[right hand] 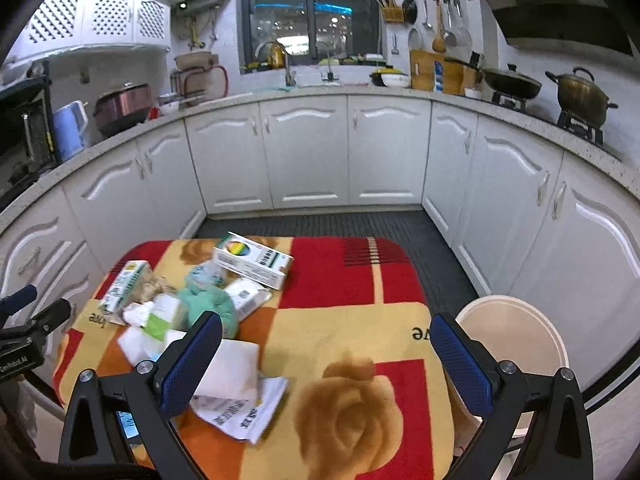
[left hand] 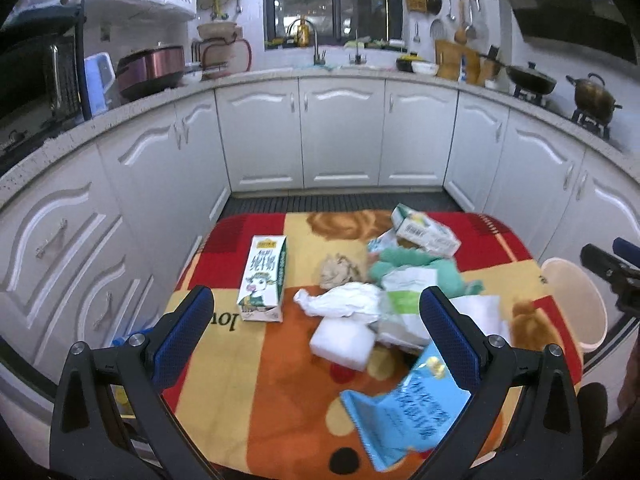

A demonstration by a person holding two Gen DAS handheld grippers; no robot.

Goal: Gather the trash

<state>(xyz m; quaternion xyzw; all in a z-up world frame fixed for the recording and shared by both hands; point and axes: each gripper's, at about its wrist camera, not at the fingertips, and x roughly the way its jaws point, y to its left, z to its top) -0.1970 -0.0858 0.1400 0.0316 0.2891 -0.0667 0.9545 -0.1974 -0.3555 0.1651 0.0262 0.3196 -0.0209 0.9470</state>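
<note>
Trash lies heaped on a small table with a red, orange and yellow cloth (left hand: 264, 384) (right hand: 352, 280). A milk carton (left hand: 264, 278) (right hand: 122, 286) lies at the left. Crumpled white paper (left hand: 344, 300), a brown paper ball (left hand: 340, 270), a green cloth (left hand: 404, 264) (right hand: 208, 304), a white foam block (left hand: 340, 344), a medicine box (left hand: 424, 230) (right hand: 252, 264) and a blue leaflet (left hand: 404, 412) form the pile. My left gripper (left hand: 316, 324) is open above the pile. My right gripper (right hand: 326, 350) is open over bare cloth, with white papers (right hand: 236, 388) by its left finger.
A cream plastic bin (right hand: 516, 336) (left hand: 576, 304) stands on the floor at the table's right side. White kitchen cabinets (right hand: 304, 152) and a countertop surround the table on three sides. A dark floor mat (right hand: 332, 220) lies beyond the table.
</note>
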